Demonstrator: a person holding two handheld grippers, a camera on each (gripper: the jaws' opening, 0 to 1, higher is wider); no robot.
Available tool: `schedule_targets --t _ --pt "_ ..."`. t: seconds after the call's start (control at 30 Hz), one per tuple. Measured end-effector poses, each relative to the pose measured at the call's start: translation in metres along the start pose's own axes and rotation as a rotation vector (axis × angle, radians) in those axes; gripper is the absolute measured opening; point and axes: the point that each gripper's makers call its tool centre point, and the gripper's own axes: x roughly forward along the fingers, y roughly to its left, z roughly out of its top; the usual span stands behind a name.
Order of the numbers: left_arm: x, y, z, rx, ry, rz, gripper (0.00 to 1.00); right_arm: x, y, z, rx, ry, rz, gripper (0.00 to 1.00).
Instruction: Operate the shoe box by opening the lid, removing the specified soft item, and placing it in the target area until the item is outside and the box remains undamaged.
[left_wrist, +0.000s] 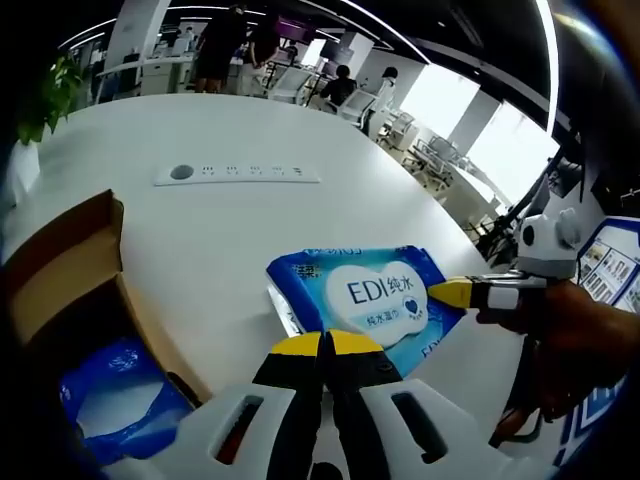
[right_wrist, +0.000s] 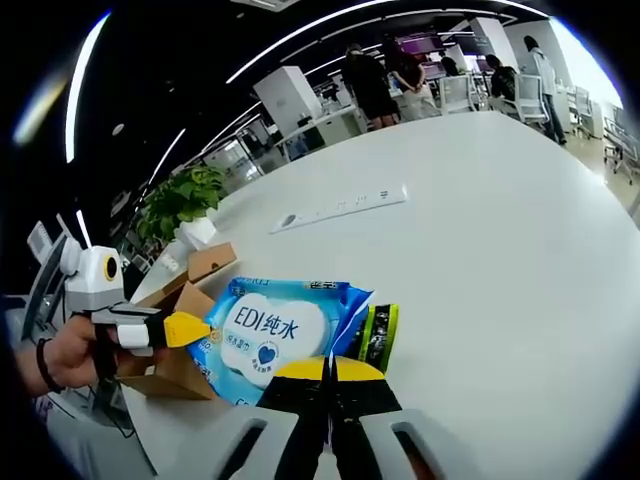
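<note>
The wipes packet (left_wrist: 365, 295) lies on the table (left_wrist: 220, 240), just right of the open shoe box (left_wrist: 75, 270), in the left gripper view. Another packet (left_wrist: 120, 395), possibly of the same kind, sits inside the box. Farther off lies a power strip (left_wrist: 237, 174), with a plant (left_wrist: 45, 95) at the far left edge.
</note>
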Motion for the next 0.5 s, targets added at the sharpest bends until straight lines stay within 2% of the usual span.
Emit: schedule_targets --t 0.5 --pt "0.016 0.002 -0.006 0.072 0.063 0.043 0.0 0.01 -0.013 -0.006 -0.007 0.03 -0.007 0.0"
